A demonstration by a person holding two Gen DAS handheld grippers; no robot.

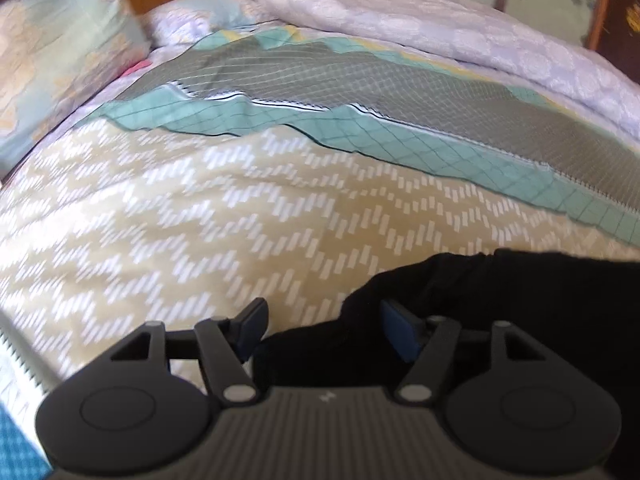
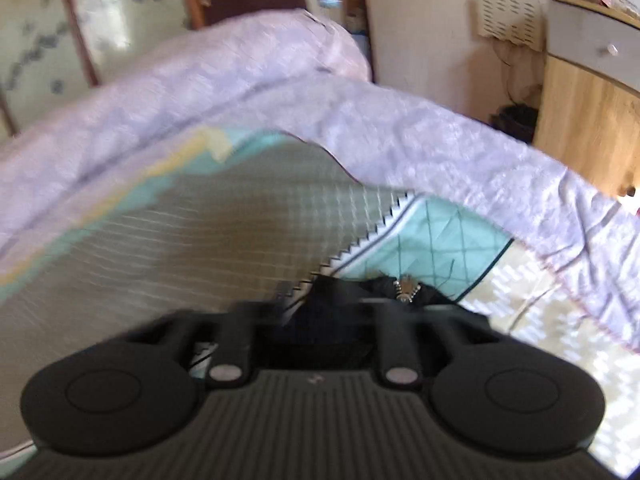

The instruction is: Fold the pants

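Observation:
The black pants (image 1: 500, 300) lie on the patterned bedspread (image 1: 200, 200) at the lower right of the left wrist view. My left gripper (image 1: 324, 330) is open, with a fold of the black cloth lying between its blue-padded fingers (image 1: 400, 332). In the right wrist view the pants (image 2: 340, 312) show as a dark bunch with a metal zipper (image 2: 406, 290) right in front of my right gripper (image 2: 316, 316). Its fingers stand apart around the cloth, blurred by motion. I cannot tell whether they press on it.
A rolled lilac quilt (image 1: 440, 28) lies along the far side of the bed and also arcs across the right wrist view (image 2: 400, 128). Pillows (image 1: 52, 60) are at the left. A wooden cabinet (image 2: 588, 100) and a dark bin (image 2: 516, 120) stand beyond the bed.

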